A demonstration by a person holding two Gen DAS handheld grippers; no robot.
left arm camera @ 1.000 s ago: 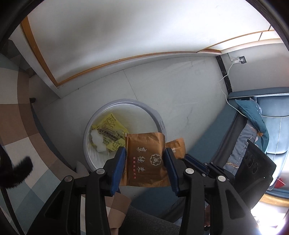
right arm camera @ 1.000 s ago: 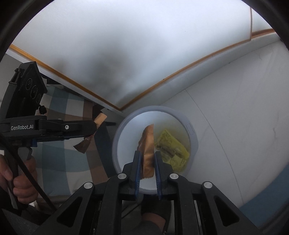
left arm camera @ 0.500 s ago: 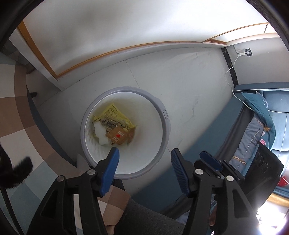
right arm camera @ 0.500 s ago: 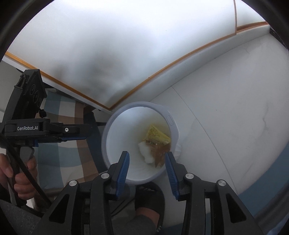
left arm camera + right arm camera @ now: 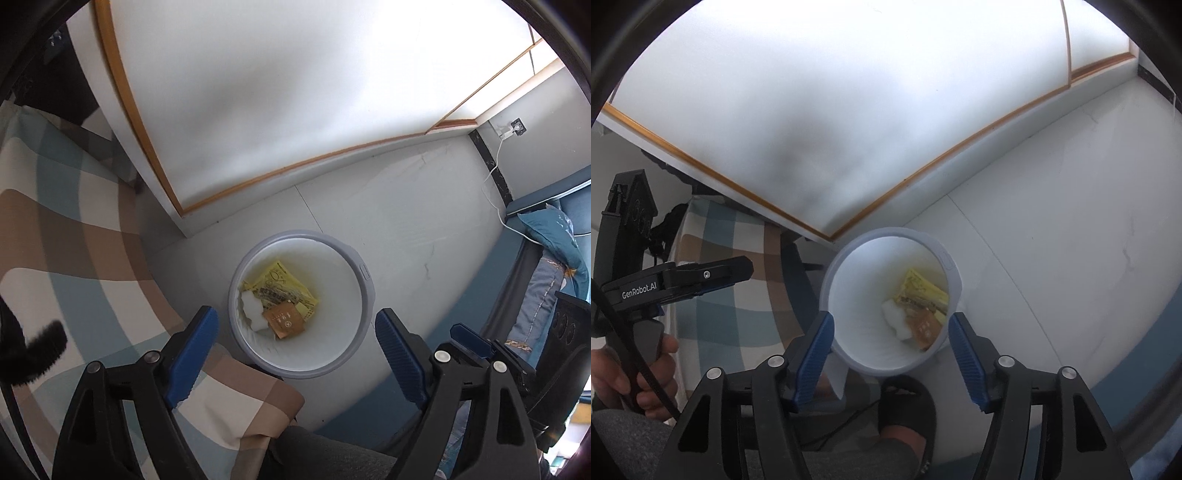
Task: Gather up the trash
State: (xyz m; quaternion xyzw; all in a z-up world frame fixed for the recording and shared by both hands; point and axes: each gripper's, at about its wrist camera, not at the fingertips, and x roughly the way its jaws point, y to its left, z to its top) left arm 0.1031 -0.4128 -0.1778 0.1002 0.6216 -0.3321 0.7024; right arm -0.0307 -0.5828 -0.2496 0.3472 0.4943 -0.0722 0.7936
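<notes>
The waste bin (image 5: 364, 295) stands on the floor (image 5: 406, 206) beside the plaid cloth (image 5: 55, 236), and both the left gripper (image 5: 295, 350) and the right gripper (image 5: 890, 343) hover above its mouth with jaws spread wide and nothing between them. The deposit step appears complete; the next move likely calls for locating further trash outside the bin. At the bin's bottom lie a yellow wrapper (image 5: 284, 284), a brown packet (image 5: 284, 323) partly on top of it, and a white crumpled piece (image 5: 253, 308) touching both.

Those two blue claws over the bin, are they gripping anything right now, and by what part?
Nothing. The left gripper and right gripper are both open and empty. The brown packet lies loose in the bin, on the yellow wrapper.
</notes>
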